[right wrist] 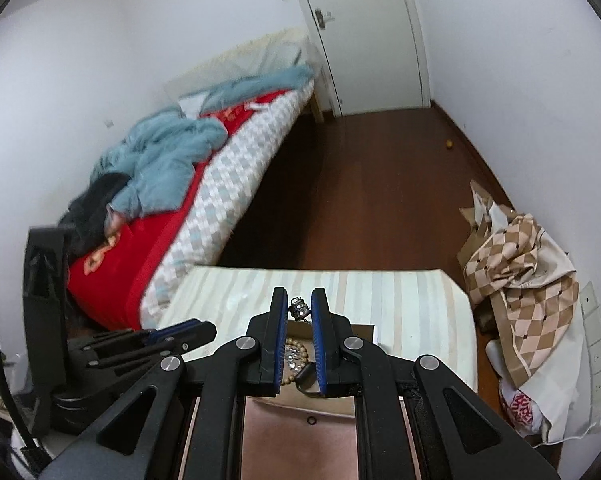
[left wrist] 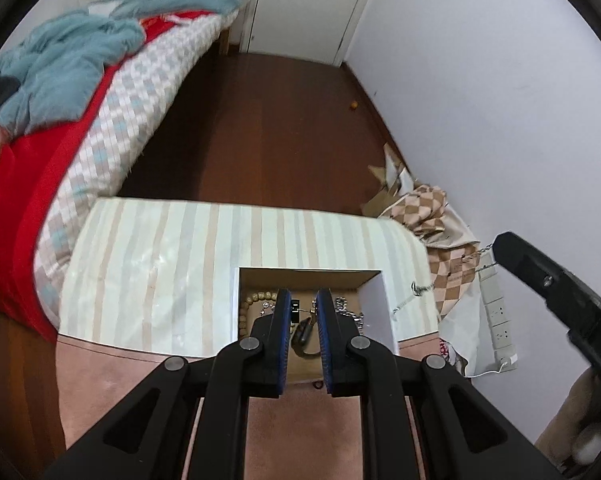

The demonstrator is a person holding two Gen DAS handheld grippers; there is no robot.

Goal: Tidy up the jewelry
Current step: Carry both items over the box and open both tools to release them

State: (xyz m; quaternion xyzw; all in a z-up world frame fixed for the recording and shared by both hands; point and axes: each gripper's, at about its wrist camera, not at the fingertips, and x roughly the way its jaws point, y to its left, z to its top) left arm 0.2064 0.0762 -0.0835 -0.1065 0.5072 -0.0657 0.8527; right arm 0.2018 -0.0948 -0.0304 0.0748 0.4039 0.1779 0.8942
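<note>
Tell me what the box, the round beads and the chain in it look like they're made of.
Box: likely plain cardboard, matte brown inside, white outside. Beads: probably wood, pale tan and dull. Chain: apparently metal, silvery links that glint.

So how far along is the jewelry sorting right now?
Partly done: wooden bead bracelet and silver chain already lie in the open cardboard box. The right gripper holds a small silver charm above it. The left gripper hovers over the box; what it pinches is unclear.
</note>
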